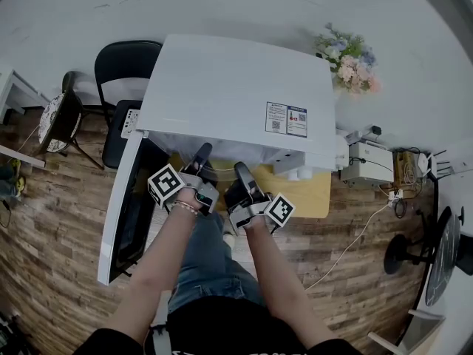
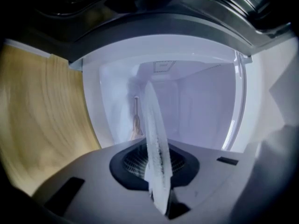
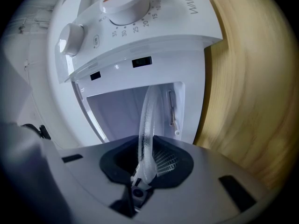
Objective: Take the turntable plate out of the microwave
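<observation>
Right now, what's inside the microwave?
The glass turntable plate, its edge clamped by the left gripper and the right gripper. Whatever lies under it is hidden by the grippers.

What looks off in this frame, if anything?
Nothing stands out. The microwave door stands open. The left gripper and right gripper are each shut on the rim of the turntable plate, which looks intact. There are dark specks on the rim in the left gripper view; dirt or reflection, can't tell.

Side by side, clamped: left claw, right claw
</observation>
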A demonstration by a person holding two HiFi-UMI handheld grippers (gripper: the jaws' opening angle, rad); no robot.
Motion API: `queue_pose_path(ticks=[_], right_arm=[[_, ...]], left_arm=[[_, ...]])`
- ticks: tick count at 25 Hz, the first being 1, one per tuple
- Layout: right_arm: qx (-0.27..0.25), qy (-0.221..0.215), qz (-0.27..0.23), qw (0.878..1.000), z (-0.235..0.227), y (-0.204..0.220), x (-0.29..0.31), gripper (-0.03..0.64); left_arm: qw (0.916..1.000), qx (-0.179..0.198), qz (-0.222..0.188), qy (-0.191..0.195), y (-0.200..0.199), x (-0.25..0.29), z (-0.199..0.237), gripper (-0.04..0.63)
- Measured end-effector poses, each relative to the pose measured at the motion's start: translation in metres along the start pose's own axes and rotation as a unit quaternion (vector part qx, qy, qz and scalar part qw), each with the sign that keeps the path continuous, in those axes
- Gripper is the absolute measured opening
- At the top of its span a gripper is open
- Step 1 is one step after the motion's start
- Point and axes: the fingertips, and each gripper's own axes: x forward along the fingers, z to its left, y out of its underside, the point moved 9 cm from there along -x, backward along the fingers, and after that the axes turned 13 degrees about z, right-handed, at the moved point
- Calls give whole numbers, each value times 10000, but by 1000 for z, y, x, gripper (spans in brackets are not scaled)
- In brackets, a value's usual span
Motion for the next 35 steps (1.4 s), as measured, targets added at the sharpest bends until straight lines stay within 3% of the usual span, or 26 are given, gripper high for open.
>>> queue_pose_path(ticks=[4, 11, 12, 15, 21, 28, 31, 34, 35], right_arm=[[-57, -44, 5, 10000, 0, 2, -4, 67], [-476, 195, 278, 9983, 4, 3, -4, 70], [-524, 243, 316, 9978, 5, 1, -3, 91], [-507, 270, 374, 9976, 7, -7, 0, 251], [-466, 501, 295, 9972, 4, -22, -4, 258], [-615, 554, 464, 9955, 13, -16, -3, 176], [-594, 591, 503, 9952, 15, -13, -7, 171], [-607, 825, 579, 9931, 18, -9, -12, 55], [-616, 851, 586, 9927, 19, -7, -13, 55]], left_arm=[[9996, -94, 57, 244, 2, -4, -2, 34], [9994, -131, 192, 259, 6, -13, 1, 34], [9994, -96, 246, 226, 7, -15, 0, 34], [9992, -22, 364, 162, 10, -19, 1, 34], [9987, -108, 413, 280, 13, -27, 2, 34], [9984, -92, 470, 305, 19, -38, -2, 34], [9985, -122, 459, 289, 25, -44, -2, 34], [9983, -185, 410, 360, 31, -50, -4, 34], [9983, -188, 392, 393, 33, -51, -4, 34]])
